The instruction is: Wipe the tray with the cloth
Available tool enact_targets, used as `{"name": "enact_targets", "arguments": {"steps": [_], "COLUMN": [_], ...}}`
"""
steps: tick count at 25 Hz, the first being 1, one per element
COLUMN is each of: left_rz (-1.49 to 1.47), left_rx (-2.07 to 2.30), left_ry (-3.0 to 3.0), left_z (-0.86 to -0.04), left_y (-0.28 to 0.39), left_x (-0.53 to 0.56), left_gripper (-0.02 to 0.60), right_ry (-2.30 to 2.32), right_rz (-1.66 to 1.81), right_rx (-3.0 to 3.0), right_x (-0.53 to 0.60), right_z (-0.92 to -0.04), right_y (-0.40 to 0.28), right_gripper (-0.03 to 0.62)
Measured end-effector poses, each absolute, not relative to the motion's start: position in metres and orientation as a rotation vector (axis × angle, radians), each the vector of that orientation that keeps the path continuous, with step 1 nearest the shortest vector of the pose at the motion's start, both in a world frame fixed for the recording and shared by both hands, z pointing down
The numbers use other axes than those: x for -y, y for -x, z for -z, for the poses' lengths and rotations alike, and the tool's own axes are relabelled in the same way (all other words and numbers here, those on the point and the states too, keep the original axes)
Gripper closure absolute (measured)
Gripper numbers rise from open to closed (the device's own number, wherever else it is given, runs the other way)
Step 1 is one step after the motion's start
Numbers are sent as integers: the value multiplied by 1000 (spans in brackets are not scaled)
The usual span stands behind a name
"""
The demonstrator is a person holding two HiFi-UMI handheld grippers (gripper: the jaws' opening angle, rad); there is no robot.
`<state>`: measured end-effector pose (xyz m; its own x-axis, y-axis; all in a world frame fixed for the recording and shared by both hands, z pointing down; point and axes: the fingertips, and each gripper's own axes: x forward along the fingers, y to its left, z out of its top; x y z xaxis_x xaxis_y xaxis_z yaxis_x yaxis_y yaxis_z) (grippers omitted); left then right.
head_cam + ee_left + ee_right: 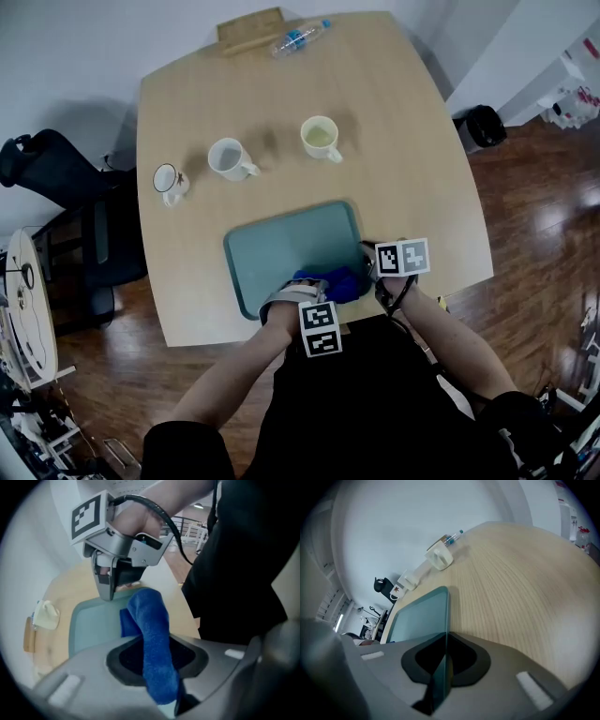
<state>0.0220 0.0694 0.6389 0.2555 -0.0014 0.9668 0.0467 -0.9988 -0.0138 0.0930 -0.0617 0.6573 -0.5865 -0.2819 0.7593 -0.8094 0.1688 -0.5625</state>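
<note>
Pinching the stiff, probably light tray (272,253) by its right rim is your right gripper (370,267); your left gripper (309,292) clamps the limp cloth (150,634).

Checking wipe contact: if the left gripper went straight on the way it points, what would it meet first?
Likely the floor of the tray, through the blue cloth clamped in the left gripper; depth is unclear.

This looks like an office or meeting room. A pale wooden bench (412,122) with rounded corners has a black swivel chair (56,169) at its left. A black bin (483,125) stands on the dark plank floor (534,206) far right, below plain white walls (75,47).
</note>
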Motion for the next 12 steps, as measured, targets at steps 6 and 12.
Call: {"name": "enact_targets", "arguments": {"steps": [6,12], "left_rz": [1879,2008], "left_rx": [-130,-253], "left_ry": [2432,2258], "left_z": [-635,-643], "left_y": [-11,21], "left_x": [-6,106], "left_gripper": [456,456], "right_ry": [-1030,-1039], "right_rz": [-1397,-1382], "right_rx": [1949,1948], "right_x": [62,62], "right_z": [-659,-658], "right_y": [-93,-92], "right_gripper": [571,571]}}
